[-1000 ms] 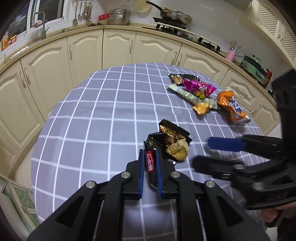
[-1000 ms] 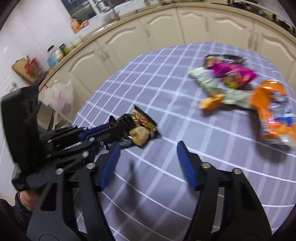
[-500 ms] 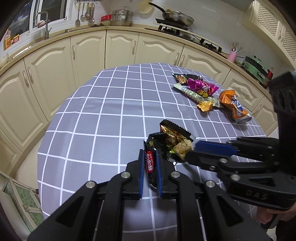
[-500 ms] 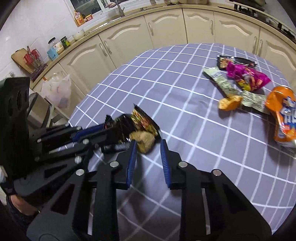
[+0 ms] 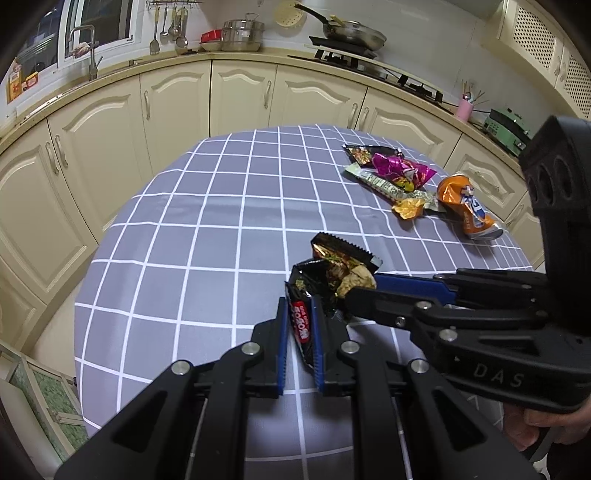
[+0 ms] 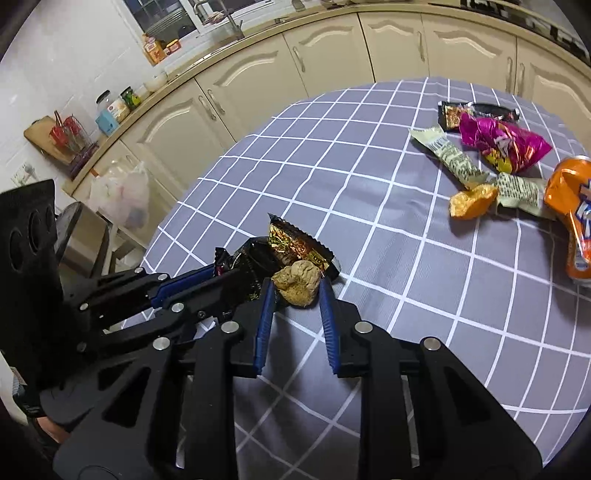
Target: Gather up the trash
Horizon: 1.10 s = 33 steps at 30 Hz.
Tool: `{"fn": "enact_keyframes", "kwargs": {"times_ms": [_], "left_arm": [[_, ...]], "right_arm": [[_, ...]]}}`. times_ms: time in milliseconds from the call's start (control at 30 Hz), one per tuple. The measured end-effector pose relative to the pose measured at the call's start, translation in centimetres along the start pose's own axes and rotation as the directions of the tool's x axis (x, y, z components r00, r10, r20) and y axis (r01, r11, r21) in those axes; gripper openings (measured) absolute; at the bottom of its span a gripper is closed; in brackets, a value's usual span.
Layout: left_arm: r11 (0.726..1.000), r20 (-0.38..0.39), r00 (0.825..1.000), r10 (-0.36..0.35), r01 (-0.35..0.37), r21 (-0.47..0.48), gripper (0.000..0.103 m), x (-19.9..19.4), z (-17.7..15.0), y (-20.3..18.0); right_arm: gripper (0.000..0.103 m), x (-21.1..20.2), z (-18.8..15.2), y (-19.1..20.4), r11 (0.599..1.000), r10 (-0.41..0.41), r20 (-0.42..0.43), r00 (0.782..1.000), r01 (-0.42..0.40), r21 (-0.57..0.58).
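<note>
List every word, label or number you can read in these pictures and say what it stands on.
"DAS": embossed on the black body of the right claw.
Red label with white characters on the black wrapper in the left claw: not legible.
Print on the orange can and the white-green wrapper: too blurred to read.

You are facing cream cabinets (image 5: 173,107) curving round a grey-checked desk (image 5: 207,236); a window (image 5: 96,22) is sitting above the tap (image 5: 86,48).
</note>
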State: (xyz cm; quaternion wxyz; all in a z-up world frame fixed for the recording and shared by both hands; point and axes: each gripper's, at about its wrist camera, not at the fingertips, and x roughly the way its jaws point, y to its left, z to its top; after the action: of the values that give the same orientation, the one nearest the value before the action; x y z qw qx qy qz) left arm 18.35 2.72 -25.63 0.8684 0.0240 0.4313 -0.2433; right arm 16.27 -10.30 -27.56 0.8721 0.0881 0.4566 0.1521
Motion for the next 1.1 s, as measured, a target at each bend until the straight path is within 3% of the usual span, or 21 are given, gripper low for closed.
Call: {"fn": "enact_keyframes", "kwargs": {"times_ms": [267, 367, 433, 500, 567, 600, 633, 667, 733, 800, 967, 1033, 1100], "left_arm": [[1.0, -0.002, 1.0, 0.012, -0.012, 0.011, 0.013, 0.4, 0.6, -0.1], [0.999, -0.013, 1.0, 0.014, -0.014, 0.032, 0.027, 0.8, 1.0, -0.6], [0.998, -0.011, 1.0, 0.023, -0.022, 0.051, 0.041, 1.2, 1.3, -1.0], [0.998, -0.013, 1.0, 0.022, -0.021, 0.061, 0.042, 1.6, 1.5, -1.3], [0.999, -0.012, 1.0, 0.009, -0.009, 0.053, 0.042, 2.0, 1.8, -1.3], [0.999, -0.013, 1.0, 0.007, -0.007, 0.053, 0.041, 2.1, 1.9, -1.3], [0.999, -0.012, 1.0, 0.009, -0.008, 0.054, 0.03, 2.2, 2.0, -1.3], [0.999, -0.015, 1.0, 0.002, -0.001, 0.05, 0.021, 2.2, 2.1, -1.2], [0.999, -0.011, 1.0, -0.011, 0.011, 0.038, 0.015, 2.0, 2.1, -0.9], [0.999, -0.001, 1.0, -0.012, 0.012, 0.032, 0.014, 1.6, 1.9, -0.7], [1.0, 0.008, 1.0, 0.017, -0.017, -0.022, 0.013, 0.7, 1.4, 1.1], [0.999, 0.009, 1.0, 0.027, -0.026, -0.029, 0.013, 0.5, 1.2, 1.3], [0.999, 0.013, 0.999, 0.033, -0.032, -0.033, 0.013, 0.2, 1.1, 1.4]], "right_arm": [[0.009, -2.0, -1.1, -1.6, 1.0, -0.027, 0.008, 1.0, 0.027, 0.012], [0.009, -3.2, -1.9, -2.5, 0.997, -0.082, -0.002, 0.997, 0.082, 0.001], [0.009, -3.6, -2.3, -3.2, 0.996, -0.092, -0.015, 0.996, 0.092, 0.0], [0.011, -3.9, -2.6, -3.8, 0.995, -0.098, -0.003, 0.995, 0.098, 0.017], [0.024, -3.8, -2.5, -3.9, 0.995, -0.095, -0.002, 0.995, 0.095, 0.033], [0.043, -3.8, -2.4, -3.8, 0.996, -0.082, 0.008, 0.997, 0.082, 0.034], [0.061, -3.8, -2.3, -3.5, 0.997, -0.074, 0.024, 0.997, 0.073, 0.025], [0.061, -3.8, -2.1, -3.2, 0.997, -0.07, 0.034, 0.997, 0.07, 0.014], [0.061, -3.6, -1.8, -2.4, 0.998, -0.055, 0.04, 0.998, 0.055, -0.014], [0.06, -3.0, -1.3, -1.9, 0.998, -0.052, 0.037, 0.998, 0.053, -0.046], [0.041, -0.5, -0.8, -0.3, 0.992, -0.056, 0.01, 0.998, 0.057, -0.116], [0.028, -0.1, -0.8, 0.5, 0.98, -0.103, 0.023, 0.994, 0.105, -0.168], [0.027, -0.4, -0.9, 0.5, 0.984, -0.078, 0.021, 0.997, 0.08, -0.16]]}}
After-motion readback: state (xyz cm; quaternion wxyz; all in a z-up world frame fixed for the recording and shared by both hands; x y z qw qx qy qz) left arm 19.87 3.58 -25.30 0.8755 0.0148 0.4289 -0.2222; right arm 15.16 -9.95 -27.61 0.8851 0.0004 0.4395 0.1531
